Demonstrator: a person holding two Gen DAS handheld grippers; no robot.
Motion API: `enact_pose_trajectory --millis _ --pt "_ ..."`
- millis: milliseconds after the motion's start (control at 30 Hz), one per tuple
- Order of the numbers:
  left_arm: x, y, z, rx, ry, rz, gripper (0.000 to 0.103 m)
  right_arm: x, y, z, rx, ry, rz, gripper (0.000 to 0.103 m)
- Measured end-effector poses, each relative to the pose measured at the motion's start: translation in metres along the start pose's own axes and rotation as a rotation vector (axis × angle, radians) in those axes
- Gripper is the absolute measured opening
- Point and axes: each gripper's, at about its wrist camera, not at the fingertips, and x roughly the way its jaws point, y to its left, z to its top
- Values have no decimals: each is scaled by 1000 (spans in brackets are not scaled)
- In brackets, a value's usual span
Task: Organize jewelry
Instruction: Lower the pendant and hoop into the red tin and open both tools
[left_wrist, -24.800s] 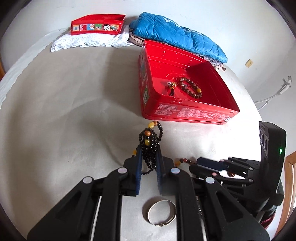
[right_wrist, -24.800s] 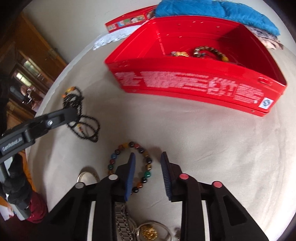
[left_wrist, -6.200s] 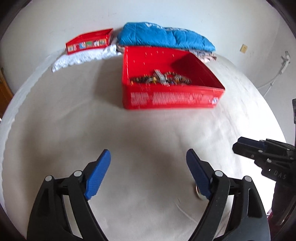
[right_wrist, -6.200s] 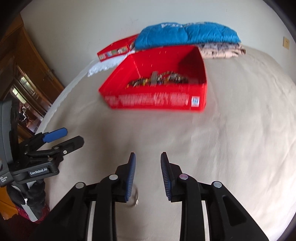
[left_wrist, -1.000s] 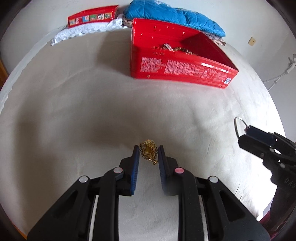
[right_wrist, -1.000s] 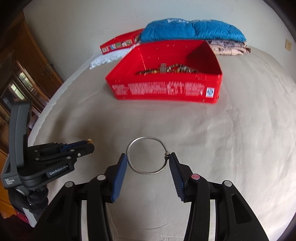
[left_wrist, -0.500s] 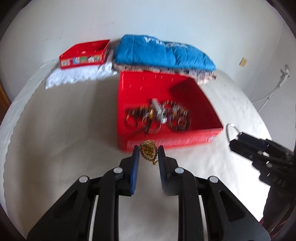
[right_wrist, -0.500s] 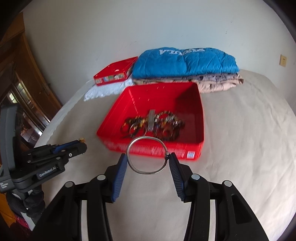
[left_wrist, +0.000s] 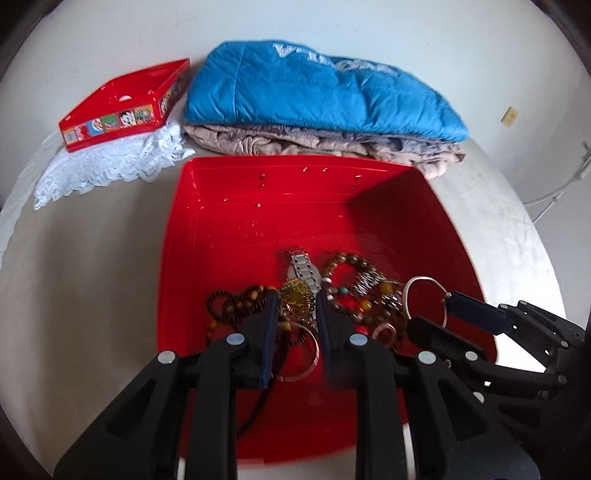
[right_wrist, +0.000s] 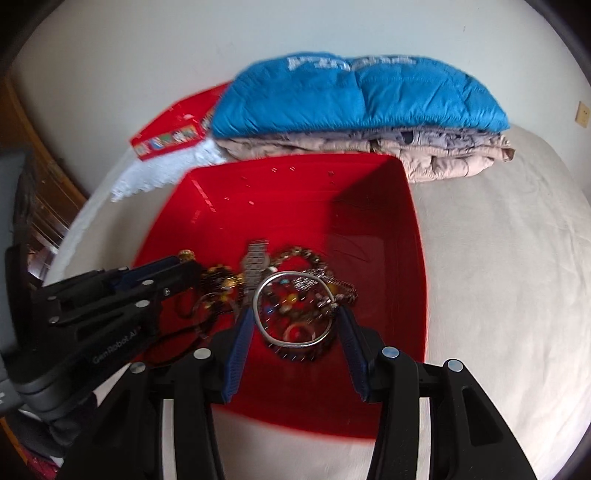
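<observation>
both grippers hang over the red box, above the jewelry pile in it. the left gripper is clamped on a gold piece; the right gripper is clamped across a silver bangle. the step in hand seems to be the drop. next, i think, each claw must open so both pieces fall inside the walls.

My left gripper covers part of the jewelry pile; the red box's near rim is smeared, beads indistinct
</observation>
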Motion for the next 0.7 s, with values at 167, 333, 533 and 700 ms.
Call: enact_pose_trajectory --millis 167,333,533,700 --pt "15 6 9 3 21 5 27 16 -3 8 -5 6 -12 48" --pt "16 10 11 7 15 10 37 13 -4 9 -9 -11 -28 48" --pt "-9 10 4 21 -42 12 45 -11 -6 5 -4 -75 -33 49" --pt "-40 10 -6 32 -118 43 66 -40 -3 0 -10 -155 -44 65"
